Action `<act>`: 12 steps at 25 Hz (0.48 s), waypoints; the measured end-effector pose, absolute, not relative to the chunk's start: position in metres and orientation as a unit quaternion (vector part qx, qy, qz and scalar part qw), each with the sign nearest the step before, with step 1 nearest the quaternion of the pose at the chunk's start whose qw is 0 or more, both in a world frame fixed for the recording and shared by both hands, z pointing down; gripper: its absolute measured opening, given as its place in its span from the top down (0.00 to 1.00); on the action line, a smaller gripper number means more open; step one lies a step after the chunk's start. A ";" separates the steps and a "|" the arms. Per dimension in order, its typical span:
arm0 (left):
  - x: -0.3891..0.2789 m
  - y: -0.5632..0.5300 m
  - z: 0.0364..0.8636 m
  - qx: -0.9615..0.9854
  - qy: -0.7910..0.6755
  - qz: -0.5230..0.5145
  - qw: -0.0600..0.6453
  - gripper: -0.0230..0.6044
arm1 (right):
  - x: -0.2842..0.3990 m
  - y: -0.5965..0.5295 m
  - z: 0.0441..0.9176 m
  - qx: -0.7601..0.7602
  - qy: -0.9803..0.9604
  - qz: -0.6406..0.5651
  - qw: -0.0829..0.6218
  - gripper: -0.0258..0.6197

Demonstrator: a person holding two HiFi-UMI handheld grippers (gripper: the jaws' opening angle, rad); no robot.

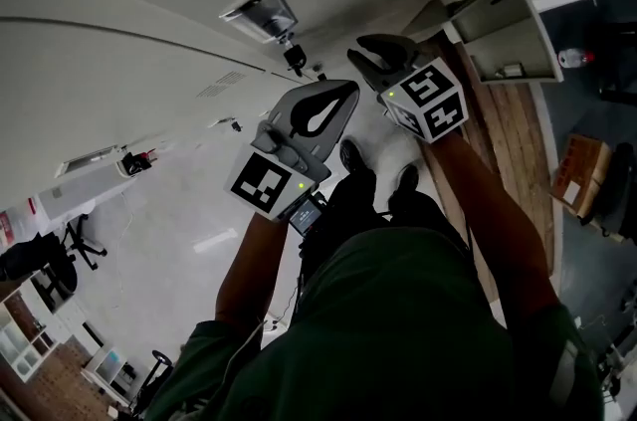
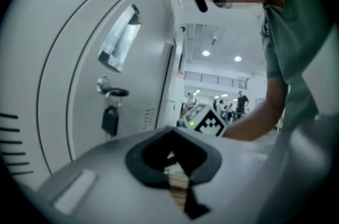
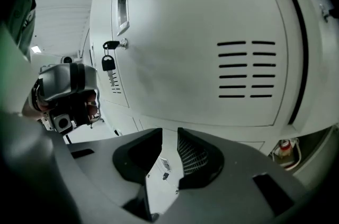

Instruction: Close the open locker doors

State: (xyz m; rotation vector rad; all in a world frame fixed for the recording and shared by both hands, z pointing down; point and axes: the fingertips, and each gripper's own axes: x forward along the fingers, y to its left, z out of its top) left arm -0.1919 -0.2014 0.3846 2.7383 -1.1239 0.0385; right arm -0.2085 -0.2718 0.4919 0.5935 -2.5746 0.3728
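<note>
White lockers [image 1: 149, 61] fill the left of the head view. One locker compartment [image 1: 503, 36] at the top right stands with its door [image 1: 545, 31] swung open. My left gripper [image 1: 348, 91] is held up near the closed fronts, its jaws together and holding nothing. My right gripper [image 1: 360, 53] is beside it, nearer the open compartment. In the right gripper view the right gripper [image 3: 169, 149] is open and empty, facing a large vented locker door [image 3: 212, 32]. In the left gripper view the left gripper [image 2: 175, 164] points along a closed door with a key and black tag [image 2: 109, 109].
A key with a small padlock tag [image 3: 108, 56] hangs from a neighbouring door. A bottle [image 3: 285, 150] shows in the gap at the vented door's lower right. Wooden flooring [image 1: 508, 140] runs under the open compartment, with a cardboard box [image 1: 579, 172] beyond. The person's feet [image 1: 378, 175] are below.
</note>
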 end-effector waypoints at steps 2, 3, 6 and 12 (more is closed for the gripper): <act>-0.187 -0.204 0.379 0.924 -0.372 0.009 0.090 0.96 | -0.198 -0.272 0.483 0.227 -0.937 0.135 0.227 0.83; -0.183 -0.205 0.376 0.926 -0.367 0.007 0.090 0.96 | -0.192 -0.273 0.478 0.233 -0.937 0.135 0.223 0.83; -0.171 -0.210 0.367 0.934 -0.346 0.007 0.083 0.96 | -0.171 -0.276 0.462 0.256 -0.934 0.133 0.209 0.83; -0.137 -0.218 0.351 0.946 -0.315 0.012 0.072 0.96 | -0.124 -0.276 0.427 0.291 -0.932 0.128 0.172 0.83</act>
